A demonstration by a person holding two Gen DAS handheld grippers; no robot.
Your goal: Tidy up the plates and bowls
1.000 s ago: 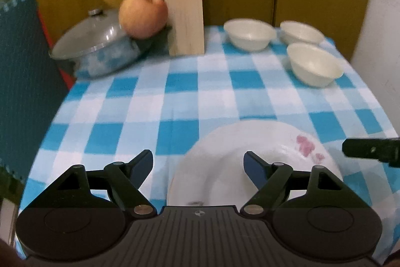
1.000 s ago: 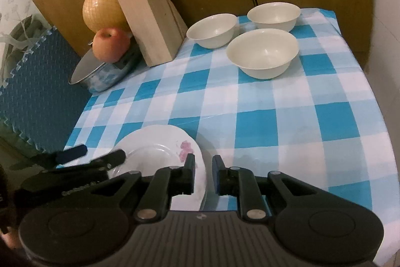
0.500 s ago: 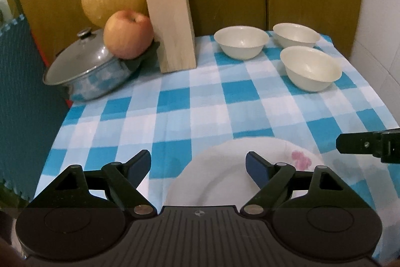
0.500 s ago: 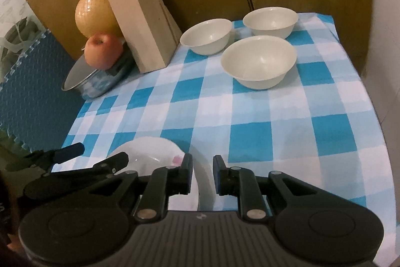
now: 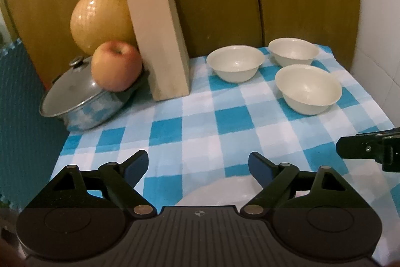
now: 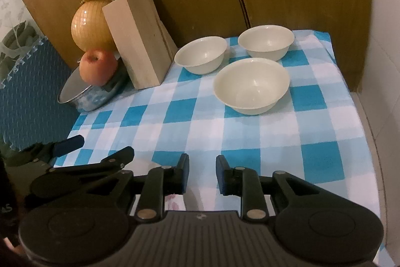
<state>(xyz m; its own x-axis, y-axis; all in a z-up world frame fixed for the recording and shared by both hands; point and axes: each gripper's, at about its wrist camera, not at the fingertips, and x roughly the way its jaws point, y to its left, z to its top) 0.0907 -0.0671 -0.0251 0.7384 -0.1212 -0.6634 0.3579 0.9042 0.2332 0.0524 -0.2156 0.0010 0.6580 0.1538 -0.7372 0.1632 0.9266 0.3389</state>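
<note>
Plate, white, pink floral mark: flat on the worktop, directly beneath the left tool; now mostly hidden under both tool bodies, where a second ago much of it showed. Both tools have drawn back and risen.

Left tool: jaws wide apart, holding nothing.

Right tool: narrow gap, empty.

Bowls, three, cream, unstacked: near bowl ahead of the right tool; two beyond.

Assessment: plate appears set down; bowls probably come next.

Beyond, left: knife block, apple on lidded pot.
</note>
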